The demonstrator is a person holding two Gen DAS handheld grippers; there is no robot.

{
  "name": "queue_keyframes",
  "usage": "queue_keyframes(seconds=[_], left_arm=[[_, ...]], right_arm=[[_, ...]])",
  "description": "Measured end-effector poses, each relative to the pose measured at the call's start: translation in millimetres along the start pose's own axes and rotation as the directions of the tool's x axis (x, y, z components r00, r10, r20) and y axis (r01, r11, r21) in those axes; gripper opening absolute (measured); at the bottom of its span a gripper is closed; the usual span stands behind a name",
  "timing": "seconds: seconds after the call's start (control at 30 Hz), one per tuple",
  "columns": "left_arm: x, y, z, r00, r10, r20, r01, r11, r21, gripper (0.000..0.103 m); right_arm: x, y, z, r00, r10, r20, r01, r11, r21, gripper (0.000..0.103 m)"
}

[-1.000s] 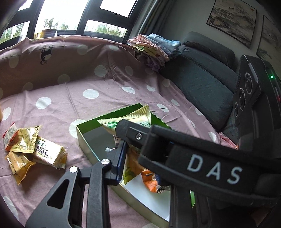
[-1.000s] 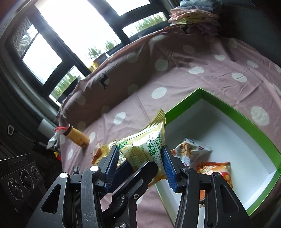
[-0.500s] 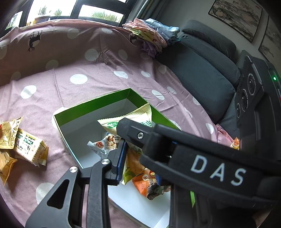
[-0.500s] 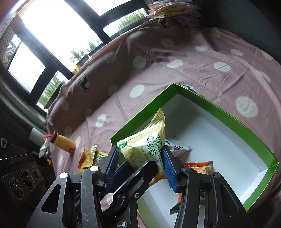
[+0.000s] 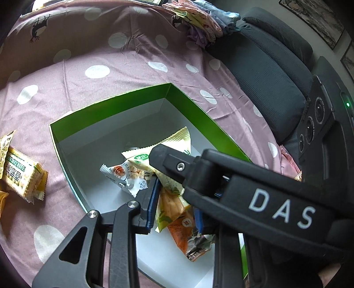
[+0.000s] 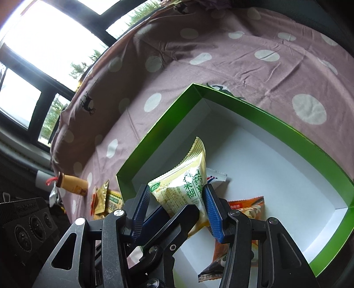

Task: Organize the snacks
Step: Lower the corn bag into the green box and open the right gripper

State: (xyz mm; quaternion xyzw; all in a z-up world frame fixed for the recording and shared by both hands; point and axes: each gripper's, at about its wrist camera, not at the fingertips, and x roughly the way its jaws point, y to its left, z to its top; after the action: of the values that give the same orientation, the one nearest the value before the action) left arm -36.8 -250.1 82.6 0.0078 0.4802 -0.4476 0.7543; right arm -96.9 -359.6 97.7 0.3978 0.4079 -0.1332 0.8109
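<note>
A cream and green snack packet (image 5: 177, 141) hangs tilted over the inside of the white box with green walls (image 5: 110, 106). My left gripper (image 5: 174, 199) is shut on the packet's lower end, its blue pads on either side. My right gripper (image 6: 177, 192) is shut on the same packet (image 6: 185, 183) higher up. Its black finger (image 5: 168, 159) crosses the left wrist view and hides part of the packet. On the floor of the box (image 6: 154, 141) lie a white nut packet (image 5: 124, 175) and an orange packet (image 5: 183, 234).
Yellow biscuit packets (image 5: 22, 175) lie on the pink dotted cloth left of the box, with a small brown bottle (image 6: 70, 183) beyond them. A dark grey sofa back (image 5: 265, 66) runs along the right, with folded clothes (image 5: 199, 20) on top.
Both grippers have come down and over the box with the cream packet held between them. The box now looks larger and closer in both views.
</note>
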Motion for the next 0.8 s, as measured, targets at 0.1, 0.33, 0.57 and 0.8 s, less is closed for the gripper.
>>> queue_keyframes(seconds=[0.1,0.33,0.57,0.8], left_arm=[[7.3,-2.8,3.3,1.000,0.004,-0.031,-0.004,1.000,0.008,0.026],[28.0,-2.6,4.6,0.993,0.067,-0.095,-0.068,0.998,-0.010,0.021],[38.2,-3.5,5.5,0.987,0.109,-0.119,-0.111,0.994,-0.011,0.025],[49.9,-2.3,7.4,0.977,0.135,-0.165,-0.138,0.990,-0.004,0.031]], right_arm=[[2.2,-5.3,1.5,1.000,-0.003,-0.001,0.003,1.000,0.029,0.053],[17.2,-20.3,5.7,0.998,-0.039,-0.044,0.043,0.996,0.084,0.053],[19.6,-30.6,6.8,0.994,-0.095,-0.045,0.100,0.987,0.127,0.053],[25.3,-40.4,8.7,0.990,-0.133,-0.054,0.141,0.971,0.194,0.053]])
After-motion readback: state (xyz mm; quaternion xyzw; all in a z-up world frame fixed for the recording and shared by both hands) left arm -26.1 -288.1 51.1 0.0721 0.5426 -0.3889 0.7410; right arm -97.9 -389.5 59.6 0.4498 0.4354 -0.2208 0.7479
